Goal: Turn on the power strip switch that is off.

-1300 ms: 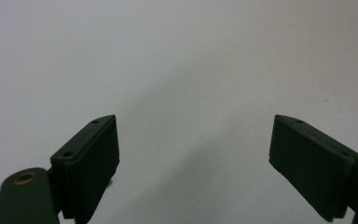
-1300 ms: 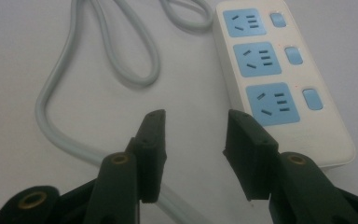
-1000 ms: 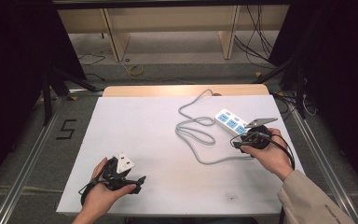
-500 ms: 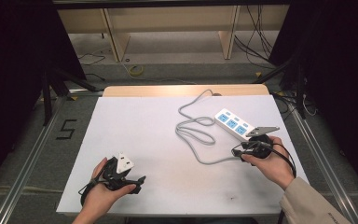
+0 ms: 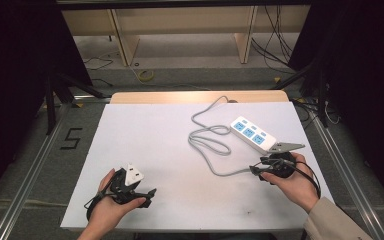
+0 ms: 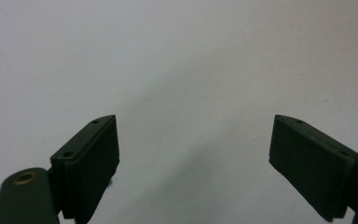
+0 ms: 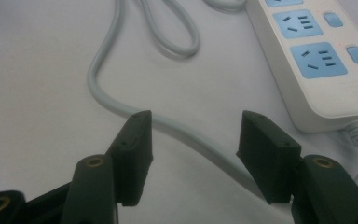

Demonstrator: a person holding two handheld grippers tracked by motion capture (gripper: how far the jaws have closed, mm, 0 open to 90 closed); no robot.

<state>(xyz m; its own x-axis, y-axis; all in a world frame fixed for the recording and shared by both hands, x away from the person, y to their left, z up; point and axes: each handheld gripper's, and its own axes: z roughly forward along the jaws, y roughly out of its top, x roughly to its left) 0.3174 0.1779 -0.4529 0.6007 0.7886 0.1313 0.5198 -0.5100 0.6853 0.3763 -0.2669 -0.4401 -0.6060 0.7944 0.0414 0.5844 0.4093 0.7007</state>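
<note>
- Now the right gripper [image 5: 263, 169] hangs low near the right edge of the white table [image 5: 155, 135], its jaws open to a middle width, holding nothing.
- Between them the grey cable [image 7: 121, 100] runs on the table.
- Just beyond lies the white power strip [image 5: 253, 133].
- Near the front left corner, the left gripper [image 6: 193, 154] is wide open and empty.

- We see bare table [image 5: 145, 135] across the left and centre of the high view.
- At right, the power strip [image 5: 252, 133] and its looping cable [image 5: 211, 145] block passage, just beside the right gripper [image 5: 258, 169].
</note>
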